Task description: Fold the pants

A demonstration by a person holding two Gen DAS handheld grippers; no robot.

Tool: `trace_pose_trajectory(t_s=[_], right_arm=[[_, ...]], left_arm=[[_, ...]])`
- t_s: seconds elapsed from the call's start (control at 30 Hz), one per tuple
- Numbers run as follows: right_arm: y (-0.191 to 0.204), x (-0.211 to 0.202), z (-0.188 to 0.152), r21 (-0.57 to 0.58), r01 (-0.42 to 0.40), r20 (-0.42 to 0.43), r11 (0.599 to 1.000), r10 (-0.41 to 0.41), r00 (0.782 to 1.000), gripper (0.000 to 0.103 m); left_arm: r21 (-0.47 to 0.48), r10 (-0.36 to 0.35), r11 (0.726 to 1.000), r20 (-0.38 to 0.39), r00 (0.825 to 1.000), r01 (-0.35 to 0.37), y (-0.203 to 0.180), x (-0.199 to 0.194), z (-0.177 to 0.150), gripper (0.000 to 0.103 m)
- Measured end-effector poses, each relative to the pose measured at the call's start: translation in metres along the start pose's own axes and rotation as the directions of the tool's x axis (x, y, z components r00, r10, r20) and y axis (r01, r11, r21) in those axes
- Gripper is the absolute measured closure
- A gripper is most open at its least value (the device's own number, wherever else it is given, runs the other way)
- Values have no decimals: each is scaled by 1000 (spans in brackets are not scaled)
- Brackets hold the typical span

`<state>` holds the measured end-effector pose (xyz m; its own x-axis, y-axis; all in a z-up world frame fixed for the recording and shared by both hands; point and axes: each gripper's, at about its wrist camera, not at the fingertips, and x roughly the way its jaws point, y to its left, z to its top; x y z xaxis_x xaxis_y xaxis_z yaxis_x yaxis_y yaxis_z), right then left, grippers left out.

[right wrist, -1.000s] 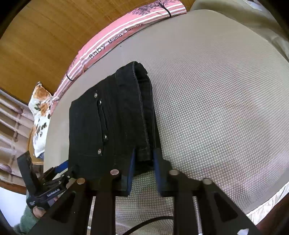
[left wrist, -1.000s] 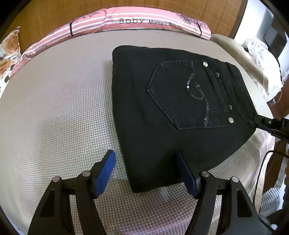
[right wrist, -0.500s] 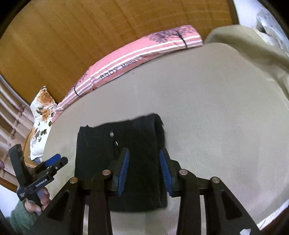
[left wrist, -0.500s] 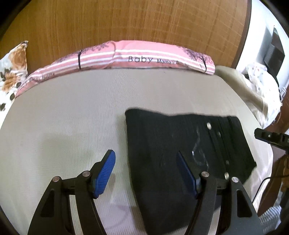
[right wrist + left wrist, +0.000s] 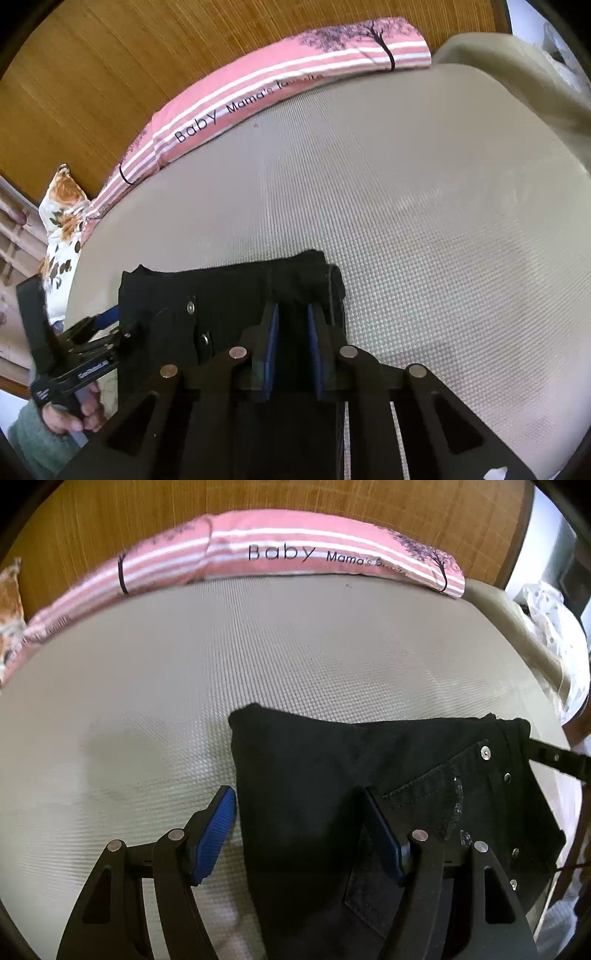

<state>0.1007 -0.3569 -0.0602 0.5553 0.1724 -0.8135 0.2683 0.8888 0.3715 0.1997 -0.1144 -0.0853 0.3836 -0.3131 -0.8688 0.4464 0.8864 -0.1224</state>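
Observation:
The black pants [image 5: 332,775] lie folded into a thick rectangle on the beige mattress [image 5: 258,646], back pocket with studs facing up. My left gripper [image 5: 299,805] is open, its blue pads straddling the near left edge of the bundle. In the right wrist view the pants [image 5: 221,291] lie at the lower left. My right gripper [image 5: 291,321] has its pads a narrow gap apart over the bundle's right edge, with dark fabric between them; whether they pinch it is unclear. The left gripper [image 5: 107,321] shows at the bundle's left side, held by a hand.
A pink striped pillow [image 5: 295,554] printed "Baby Mama's" lies along the wooden headboard [image 5: 295,502]. A floral pillow [image 5: 62,206] sits at the far left. A beige blanket [image 5: 517,66] and white cloth lie at the right edge of the bed.
Both grippers lifted back from the bundle, then came low and close again. The right gripper's pads widened from a tight grip to a narrow gap. The pants stayed folded.

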Motion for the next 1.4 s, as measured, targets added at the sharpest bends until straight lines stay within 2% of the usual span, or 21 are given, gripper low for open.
trace_pose_trajectory(t_s=[0.1,0.27,0.33,0.43,0.6,0.73,0.93,1.1,1.3,1.4], right_arm=[[-1,1,0,3,-3,-4,1000,3,1000,90],[-1,-5,-3,4,-10,3,1000,10,1000,86],[0,-8,-4,4,-17,6,1000,17,1000,83],[-3,-16,-9,10,-47,17,999,47,999,67],[-11,-20,-18,17,-34,2,999,34,999,62],[-23,-20,-25,49,-27,-16,998,28,999,55],[-36,-20,-39,85,-47,-39,995,51,998,54],[-46,-21,-48,122,-90,-43,988,96,995,52],[-54,-18,-53,166,-183,-59,969,195,979,52],[-61,-13,-55,203,-231,-75,952,250,965,52]], left_arm=[[-8,-20,1000,-1,1000,20,4,2,1,31],[-8,-2,1000,6,1000,2,2,-3,2,31],[-4,17,1000,10,1000,-17,0,-9,-1,31],[7,50,999,9,999,-50,0,-19,-6,31],[18,95,995,-7,995,-95,-1,-33,-23,31],[-3,91,996,-27,995,-92,3,-42,-37,31],[-117,-5,993,-85,996,-5,27,-51,-62,31],[-236,-113,968,-107,988,86,45,-55,-78,31],[-274,-229,943,-114,967,191,43,-54,-84,31],[-276,-242,940,-115,963,203,41,-50,-81,31]])
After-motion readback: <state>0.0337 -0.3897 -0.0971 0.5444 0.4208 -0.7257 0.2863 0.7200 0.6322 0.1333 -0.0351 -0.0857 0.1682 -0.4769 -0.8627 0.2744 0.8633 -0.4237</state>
